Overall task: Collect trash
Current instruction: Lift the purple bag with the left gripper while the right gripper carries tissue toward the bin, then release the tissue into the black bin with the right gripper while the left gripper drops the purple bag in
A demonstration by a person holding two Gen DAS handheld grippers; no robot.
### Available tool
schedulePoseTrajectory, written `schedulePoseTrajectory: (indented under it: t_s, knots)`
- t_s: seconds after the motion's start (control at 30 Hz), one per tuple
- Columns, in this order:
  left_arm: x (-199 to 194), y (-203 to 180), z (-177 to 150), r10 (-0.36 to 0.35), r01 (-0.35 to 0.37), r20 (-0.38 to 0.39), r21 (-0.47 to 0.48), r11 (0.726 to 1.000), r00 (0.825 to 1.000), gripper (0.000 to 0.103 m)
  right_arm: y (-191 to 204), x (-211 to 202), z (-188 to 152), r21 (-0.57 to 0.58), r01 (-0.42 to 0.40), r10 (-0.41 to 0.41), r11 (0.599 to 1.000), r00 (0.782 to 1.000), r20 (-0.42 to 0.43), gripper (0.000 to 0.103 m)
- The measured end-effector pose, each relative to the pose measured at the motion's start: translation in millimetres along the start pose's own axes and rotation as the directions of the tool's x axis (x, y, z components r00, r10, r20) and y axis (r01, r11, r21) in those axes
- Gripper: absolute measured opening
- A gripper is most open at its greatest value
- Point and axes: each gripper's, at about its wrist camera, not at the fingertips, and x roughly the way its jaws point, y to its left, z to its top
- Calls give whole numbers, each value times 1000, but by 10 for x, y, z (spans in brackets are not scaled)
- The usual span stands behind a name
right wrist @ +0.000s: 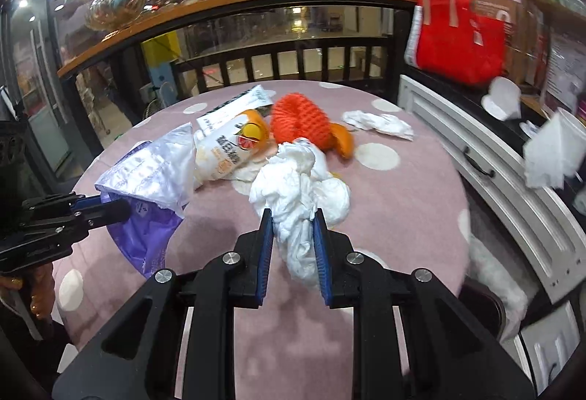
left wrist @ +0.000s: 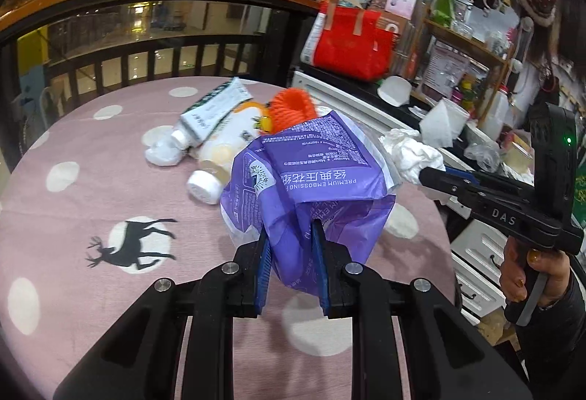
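Note:
My left gripper [left wrist: 291, 229] is shut on a purple tissue wrapper [left wrist: 311, 173] and holds it above the pink table [left wrist: 91, 187]; the wrapper also shows in the right wrist view [right wrist: 150, 176]. My right gripper [right wrist: 293, 217] is shut on a crumpled white tissue wad [right wrist: 296, 180], seen at the right in the left wrist view [left wrist: 414, 154]. On the table lie a white bottle with orange print [right wrist: 234, 147], a toothpaste tube [left wrist: 216, 110], an orange foam net [right wrist: 298, 118], orange peel [right wrist: 344, 140] and a loose tissue [right wrist: 381, 123].
A white cabinet [right wrist: 476, 151] stands right of the table, with a red bag [right wrist: 461, 41] on top. A dark railing [right wrist: 293, 52] runs behind the table. A dark bin with white trash [right wrist: 490, 286] sits low at the right.

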Motion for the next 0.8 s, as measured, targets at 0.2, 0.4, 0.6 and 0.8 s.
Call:
schedulePoseTrajectory:
  t_s: [0.2, 0.4, 0.6, 0.8]
  knots:
    - [152, -404, 19, -76, 77, -22, 56, 995, 997, 21, -440, -351, -354, 72, 125, -125, 990, 992, -5, 22]
    - [308, -895, 73, -166, 170, -44, 117, 978, 985, 21, -1005, -481, -809, 181, 267, -255, 947, 963, -86, 22]
    - [473, -1440, 95, -263, 273, -77, 170, 947, 962, 21, -1545, -260, -1340, 285, 358, -295, 889, 924, -242, 22]
    - [711, -1922, -15, -304, 329, -140, 214, 920, 942, 21, -2022, 204, -1964, 416, 394, -233, 819, 892, -388, 22]
